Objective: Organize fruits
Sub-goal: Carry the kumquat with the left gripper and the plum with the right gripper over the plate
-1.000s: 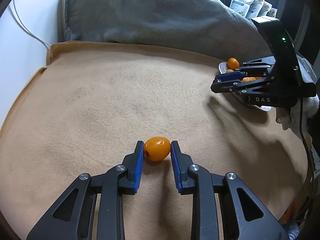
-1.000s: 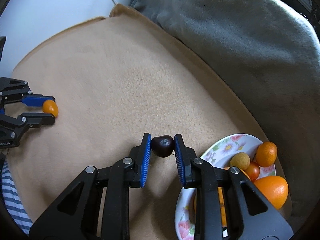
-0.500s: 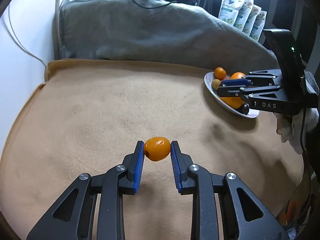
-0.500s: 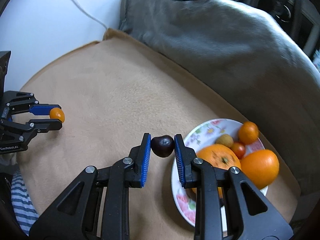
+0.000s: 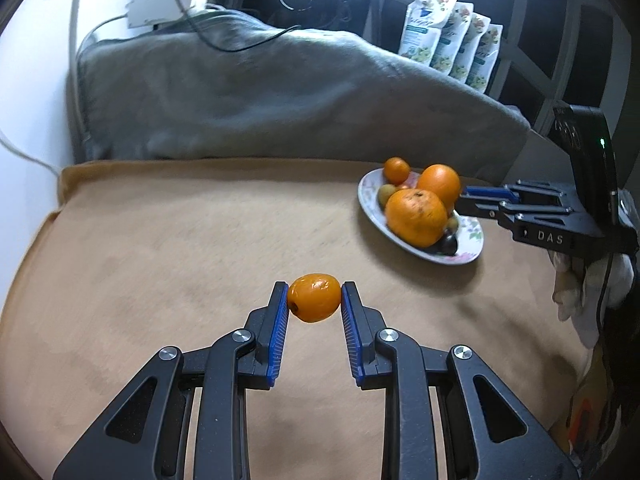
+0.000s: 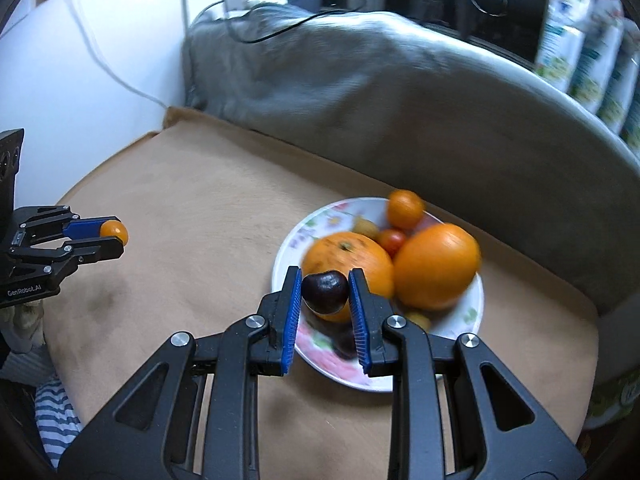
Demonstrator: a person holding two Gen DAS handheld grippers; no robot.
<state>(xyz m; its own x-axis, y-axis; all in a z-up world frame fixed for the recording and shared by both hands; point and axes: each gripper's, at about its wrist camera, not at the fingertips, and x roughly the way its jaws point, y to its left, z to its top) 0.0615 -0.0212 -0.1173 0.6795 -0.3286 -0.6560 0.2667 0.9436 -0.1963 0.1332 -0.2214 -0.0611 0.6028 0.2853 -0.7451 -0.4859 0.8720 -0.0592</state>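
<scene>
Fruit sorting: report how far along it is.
Done: the plate already holds two oranges, a mandarin, a tomato and small fruits. In hand: the right tongs grip a dark plum over the plate; the left tongs grip a kumquat above the blanket. Left: set both on the plate.

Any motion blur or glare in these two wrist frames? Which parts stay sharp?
Right wrist: plate and big oranges smeared by motion, pouches blurred; right gripper and dark fruit sharp. Left wrist: left gripper and small orange fruit sharp, grey blanket slightly soft, bright glare at the top right; fisheye bending in both.
</scene>
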